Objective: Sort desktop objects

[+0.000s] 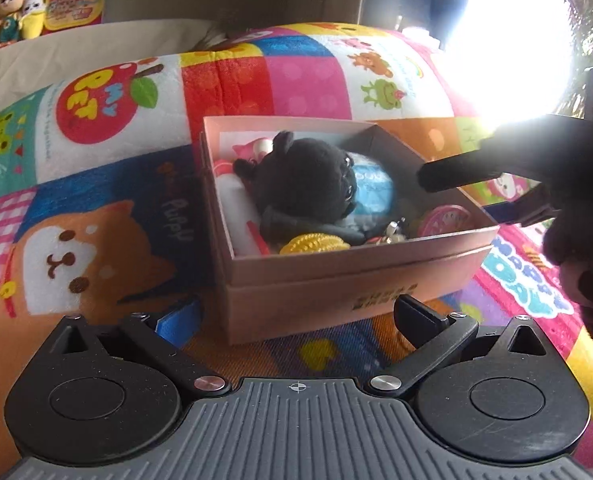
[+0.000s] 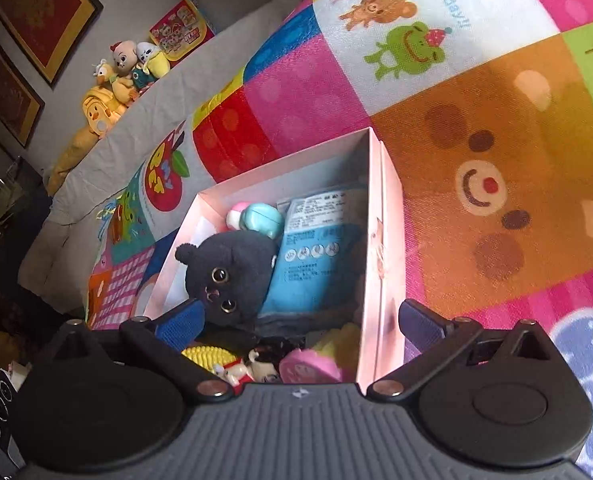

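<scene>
Nearest the left wrist camera, the left gripper [image 1: 296, 320] hangs low over the patchwork blanket [image 1: 108, 128], its two fingers spread wide and holding nothing; the near wall of the pink box [image 1: 336, 276] stands just beyond and between them. That box is open, sits inside its own lid, and rests on the blanket. It is crowded. A black plush cat [image 1: 304, 184] lies across the middle, on top of a blue packet [image 1: 372, 188] to its right. At the near edge sit a yellow ridged toy [image 1: 308, 246], a small figurine [image 1: 394, 232] and a round pink toy [image 1: 448, 220]. A white bottle [image 1: 238, 208] lies along the left wall.

From the right side, the right gripper [image 1: 428, 180] reaches in over the far right corner of the box, dark against strong window glare. In its own view, the right gripper [image 2: 300, 320] hovers directly above the box's contents with its fingers wide apart and empty, the left finger just beside the cat's face, the right finger outside the box wall. A teal and pink ball toy [image 2: 256, 218] shows at the far end behind the cat.

Far left, beyond the blanket, a row of stuffed dolls [image 1: 4, 12] and a red picture book [image 1: 76, 2] lean against the wall.
</scene>
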`<move>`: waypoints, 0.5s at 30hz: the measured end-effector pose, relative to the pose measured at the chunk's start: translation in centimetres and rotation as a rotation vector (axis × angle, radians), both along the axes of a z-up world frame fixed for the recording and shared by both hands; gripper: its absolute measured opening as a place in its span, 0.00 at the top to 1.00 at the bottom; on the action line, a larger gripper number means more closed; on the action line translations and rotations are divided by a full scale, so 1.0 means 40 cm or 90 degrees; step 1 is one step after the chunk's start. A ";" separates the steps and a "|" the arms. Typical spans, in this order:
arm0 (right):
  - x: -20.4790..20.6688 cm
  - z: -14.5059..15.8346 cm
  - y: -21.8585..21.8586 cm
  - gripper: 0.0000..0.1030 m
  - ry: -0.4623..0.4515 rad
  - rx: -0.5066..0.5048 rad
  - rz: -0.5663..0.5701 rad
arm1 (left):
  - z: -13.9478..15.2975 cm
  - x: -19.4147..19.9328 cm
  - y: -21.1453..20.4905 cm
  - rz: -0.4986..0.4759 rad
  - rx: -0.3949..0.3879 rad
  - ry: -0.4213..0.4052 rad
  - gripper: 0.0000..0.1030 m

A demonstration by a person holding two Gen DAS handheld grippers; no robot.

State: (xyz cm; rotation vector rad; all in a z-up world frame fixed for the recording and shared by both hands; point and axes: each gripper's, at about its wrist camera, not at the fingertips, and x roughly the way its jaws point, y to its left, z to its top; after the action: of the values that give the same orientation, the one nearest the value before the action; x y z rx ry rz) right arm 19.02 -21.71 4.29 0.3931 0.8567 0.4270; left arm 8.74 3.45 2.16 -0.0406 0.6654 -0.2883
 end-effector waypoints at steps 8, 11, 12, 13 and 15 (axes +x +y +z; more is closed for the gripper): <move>-0.222 0.004 0.011 0.00 -0.117 -0.172 -0.029 | -0.010 -0.005 0.011 0.042 -0.005 0.041 0.00; -0.213 -0.015 0.055 0.00 -0.125 -0.288 -0.072 | -0.007 0.015 -0.001 0.063 0.019 0.035 0.00; -0.207 -0.019 0.058 0.00 -0.131 -0.299 -0.086 | -0.004 0.018 -0.002 0.070 0.024 0.032 0.00; -0.197 -0.024 0.056 0.00 -0.127 -0.293 -0.076 | -0.001 0.020 0.000 0.074 0.027 0.029 0.00; -0.182 -0.030 0.047 0.00 -0.112 -0.274 -0.075 | 0.005 0.024 0.005 0.083 0.033 0.023 0.00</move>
State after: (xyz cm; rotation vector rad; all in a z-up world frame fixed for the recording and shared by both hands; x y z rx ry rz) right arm 11.72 -19.82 3.08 0.0073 0.7252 0.1576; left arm 9.70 3.64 2.36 -0.0394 0.7022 -0.1449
